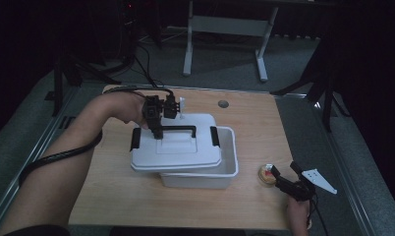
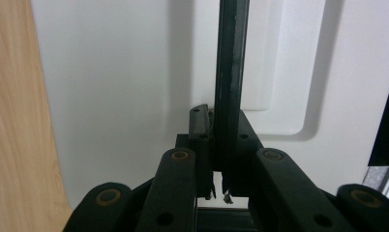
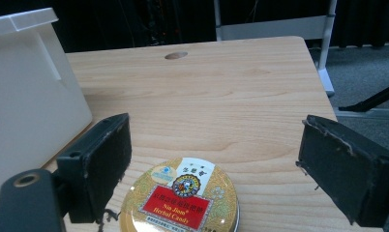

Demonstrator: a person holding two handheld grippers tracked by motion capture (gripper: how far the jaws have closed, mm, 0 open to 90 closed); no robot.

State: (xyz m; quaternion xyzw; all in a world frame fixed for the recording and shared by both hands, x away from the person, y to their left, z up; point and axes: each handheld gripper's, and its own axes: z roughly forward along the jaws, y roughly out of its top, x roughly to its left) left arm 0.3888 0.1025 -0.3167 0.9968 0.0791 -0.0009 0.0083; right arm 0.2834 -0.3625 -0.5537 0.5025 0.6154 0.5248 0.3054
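Note:
A white lid (image 1: 178, 150) with a black handle (image 1: 178, 129) sits skewed over a white bin (image 1: 227, 167), shifted to the left of it. My left gripper (image 1: 158, 130) is shut on that handle. In the left gripper view the handle bar (image 2: 230, 72) runs up between the closed pads of the left gripper (image 2: 220, 140), above the lid (image 2: 120, 96). At the front right, my right gripper (image 1: 284, 171) stands open by a round gold candy tin (image 1: 268, 175). The right gripper view has the tin (image 3: 180, 203) low between the right gripper's (image 3: 221, 166) wide pads, which do not touch it.
The wooden table has a round cable hole (image 1: 223, 103) at the back, which is also in the right gripper view as the hole (image 3: 176, 55). The bin's wall (image 3: 28, 96) stands just left of the right gripper. A desk frame (image 1: 188, 49) stands on the floor beyond the table.

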